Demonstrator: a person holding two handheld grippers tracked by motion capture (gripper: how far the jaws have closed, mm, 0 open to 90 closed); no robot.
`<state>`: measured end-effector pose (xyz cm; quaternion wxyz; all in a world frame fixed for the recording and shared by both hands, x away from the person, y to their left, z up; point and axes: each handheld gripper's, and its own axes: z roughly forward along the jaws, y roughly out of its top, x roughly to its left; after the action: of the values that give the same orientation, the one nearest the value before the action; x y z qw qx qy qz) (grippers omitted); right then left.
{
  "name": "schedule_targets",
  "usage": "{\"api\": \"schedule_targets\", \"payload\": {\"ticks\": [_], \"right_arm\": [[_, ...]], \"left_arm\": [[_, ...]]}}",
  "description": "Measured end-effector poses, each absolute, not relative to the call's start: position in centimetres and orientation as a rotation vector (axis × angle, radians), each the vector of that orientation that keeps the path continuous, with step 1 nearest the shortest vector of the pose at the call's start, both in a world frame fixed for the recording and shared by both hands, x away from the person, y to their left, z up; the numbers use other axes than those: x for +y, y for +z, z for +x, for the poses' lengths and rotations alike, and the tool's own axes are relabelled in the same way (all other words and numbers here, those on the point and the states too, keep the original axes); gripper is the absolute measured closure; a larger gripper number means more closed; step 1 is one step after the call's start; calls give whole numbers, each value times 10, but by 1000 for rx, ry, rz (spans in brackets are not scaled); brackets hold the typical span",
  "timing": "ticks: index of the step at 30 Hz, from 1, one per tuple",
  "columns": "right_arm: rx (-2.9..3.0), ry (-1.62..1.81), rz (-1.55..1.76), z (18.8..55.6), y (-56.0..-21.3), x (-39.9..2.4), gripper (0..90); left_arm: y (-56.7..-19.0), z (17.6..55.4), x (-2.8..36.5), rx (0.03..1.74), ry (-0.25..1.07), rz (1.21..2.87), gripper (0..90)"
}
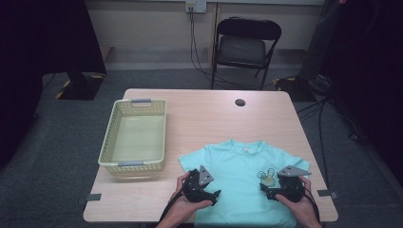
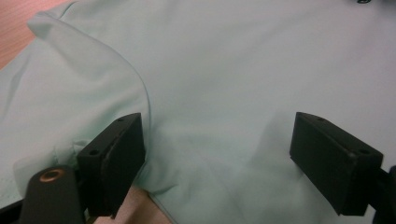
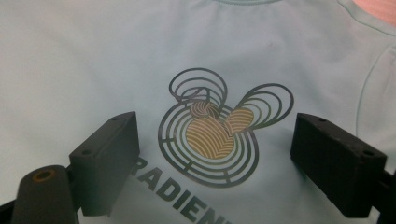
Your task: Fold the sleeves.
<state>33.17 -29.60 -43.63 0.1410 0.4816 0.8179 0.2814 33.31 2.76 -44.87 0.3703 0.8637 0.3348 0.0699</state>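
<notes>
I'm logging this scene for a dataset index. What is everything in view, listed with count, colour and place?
T-shirt: one, light turquoise, spread flat at the table's near edge, printed side up.
Print: one, dark rings with gold, on the shirt's chest.
Basket: one, pale yellow, left part of the table, empty.
Table: one, light wood.
Cable hole cap: one, dark, far middle of the table.
Chair: one, black, beyond the table.
Left gripper: one, black, over the shirt's left side, jaws open.
Right gripper: one, black, by the print, jaws open.
</notes>
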Motion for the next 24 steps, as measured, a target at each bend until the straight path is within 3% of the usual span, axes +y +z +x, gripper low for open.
{"api": "schedule_targets", "payload": {"ticks": [13,24], "right_arm": [[2382,791,1395,321,-432,-300,151],[2346,874,1397,328,-425,-297,168]], "left_arm": [[-444,326,23,815,137,2262,172],[-430,336,43,861,118,2184,166]]}}
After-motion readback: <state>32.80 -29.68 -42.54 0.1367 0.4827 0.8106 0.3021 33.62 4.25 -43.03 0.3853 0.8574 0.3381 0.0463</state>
